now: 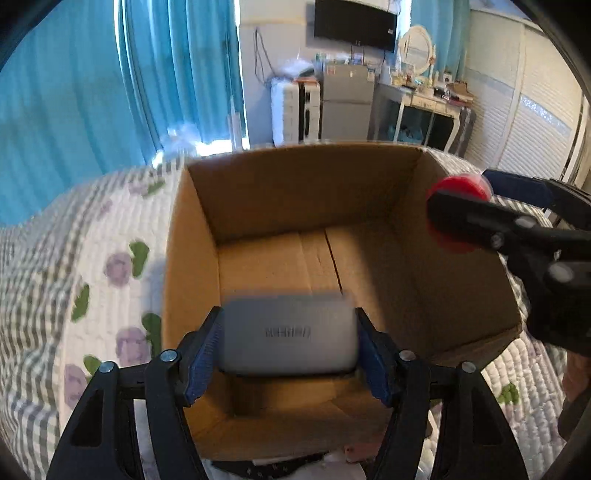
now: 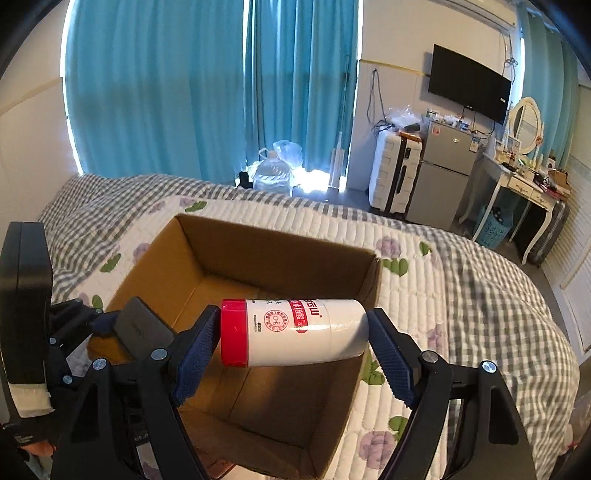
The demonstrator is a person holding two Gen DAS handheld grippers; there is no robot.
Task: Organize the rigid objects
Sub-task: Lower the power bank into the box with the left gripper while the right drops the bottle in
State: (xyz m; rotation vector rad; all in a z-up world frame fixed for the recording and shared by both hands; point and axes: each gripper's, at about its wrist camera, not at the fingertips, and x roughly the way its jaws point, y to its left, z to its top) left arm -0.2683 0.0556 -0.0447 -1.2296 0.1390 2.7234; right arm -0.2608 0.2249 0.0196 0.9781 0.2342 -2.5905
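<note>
Left wrist view: your left gripper [image 1: 290, 347] is clamped on a grey rounded case [image 1: 290, 338], its blue pads [image 1: 203, 356] pressing both short ends; the case hangs above the near end of the open cardboard box [image 1: 406, 266], and the lettering on its face is too blurred to read. The box sits on a quilted bed [image 1: 74, 277] with grey check and purple flowers. At the right edge, your right gripper [image 1: 458, 214] reaches over the box's right wall with a red cap showing between its black fingers. Behind: blue curtains [image 1: 74, 92], a wall television [image 1: 354, 24], a grey fridge [image 1: 347, 107]. Right wrist view: your right gripper [image 2: 293, 334] grips a white bottle with a red cap [image 2: 295, 332], lying sideways, cap to the left, pads against cap and base; it is held above the cardboard box [image 2: 192, 254]. At lower left, your left gripper [image 2: 122, 325] holds the grey case [image 2: 142, 328] over the box's left side. Beyond the bed [image 2: 480, 288]: curtains [image 2: 166, 85], a white suitcase [image 2: 395, 173], a dressing desk [image 2: 524, 184].
</note>
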